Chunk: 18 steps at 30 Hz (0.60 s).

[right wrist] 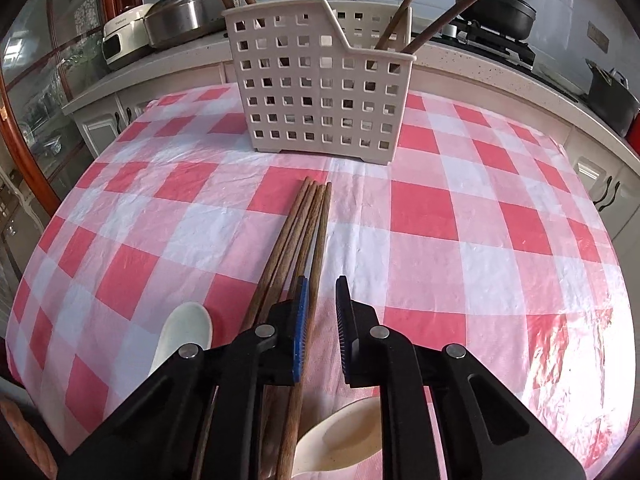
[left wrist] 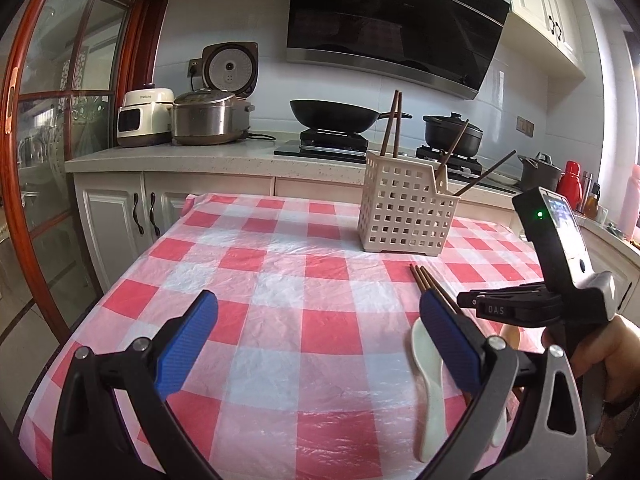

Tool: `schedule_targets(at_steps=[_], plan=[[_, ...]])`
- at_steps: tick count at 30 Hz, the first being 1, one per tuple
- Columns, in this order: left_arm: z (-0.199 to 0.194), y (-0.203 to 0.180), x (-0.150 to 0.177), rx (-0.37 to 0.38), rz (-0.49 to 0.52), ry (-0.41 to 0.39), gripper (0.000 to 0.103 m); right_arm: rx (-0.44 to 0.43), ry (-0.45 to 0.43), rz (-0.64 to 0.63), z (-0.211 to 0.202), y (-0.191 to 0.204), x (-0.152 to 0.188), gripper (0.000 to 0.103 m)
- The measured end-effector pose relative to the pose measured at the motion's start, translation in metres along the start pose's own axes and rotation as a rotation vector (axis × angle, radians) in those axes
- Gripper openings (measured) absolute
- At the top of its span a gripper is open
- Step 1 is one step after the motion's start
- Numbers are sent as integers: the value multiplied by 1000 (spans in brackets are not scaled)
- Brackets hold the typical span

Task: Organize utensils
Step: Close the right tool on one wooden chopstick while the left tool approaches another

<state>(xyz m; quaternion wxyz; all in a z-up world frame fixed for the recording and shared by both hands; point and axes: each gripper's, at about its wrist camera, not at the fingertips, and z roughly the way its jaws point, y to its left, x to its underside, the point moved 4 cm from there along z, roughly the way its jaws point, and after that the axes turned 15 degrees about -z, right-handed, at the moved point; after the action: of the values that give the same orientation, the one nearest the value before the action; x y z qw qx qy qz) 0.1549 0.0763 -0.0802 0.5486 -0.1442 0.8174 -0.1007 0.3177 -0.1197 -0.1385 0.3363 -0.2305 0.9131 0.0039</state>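
Note:
Several brown chopsticks (right wrist: pixel 298 236) lie side by side on the checked tablecloth, in front of a white perforated utensil basket (right wrist: pixel 320 92) that holds more chopsticks (right wrist: pixel 404 8). My right gripper (right wrist: pixel 322 312) is tilted down over their near ends. Its jaws stand a narrow gap apart, with the rightmost chopstick in that gap beside the left pad and not squeezed. White spoons lie to the left (right wrist: pixel 188 332) and under the gripper (right wrist: pixel 344 432). My left gripper (left wrist: pixel 320 332) hovers wide open over the cloth, left of the chopsticks (left wrist: pixel 424 280) and a spoon (left wrist: pixel 430 380). Nothing is in it.
Behind the table (left wrist: pixel 260 280) runs a kitchen counter (left wrist: pixel 180 156) with rice cookers (left wrist: pixel 208 120), a wok (left wrist: pixel 332 114) and a black pot (left wrist: pixel 452 132) on the stove. A wood-framed glass door (left wrist: pixel 48 120) stands at the left. A hand (left wrist: pixel 604 360) holds the right gripper.

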Motion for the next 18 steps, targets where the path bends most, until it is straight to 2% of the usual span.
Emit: schedule_targets(at_steps=[7, 11, 18], plan=[[3, 10, 3, -13, -12, 5, 98, 4, 3, -10, 2, 5, -6, 14], [6, 14, 5, -16, -29, 18, 98, 40, 46, -31, 13, 7, -6, 12], [7, 17, 7, -26, -13, 35, 98, 31, 79, -51, 25, 7, -20, 11]])
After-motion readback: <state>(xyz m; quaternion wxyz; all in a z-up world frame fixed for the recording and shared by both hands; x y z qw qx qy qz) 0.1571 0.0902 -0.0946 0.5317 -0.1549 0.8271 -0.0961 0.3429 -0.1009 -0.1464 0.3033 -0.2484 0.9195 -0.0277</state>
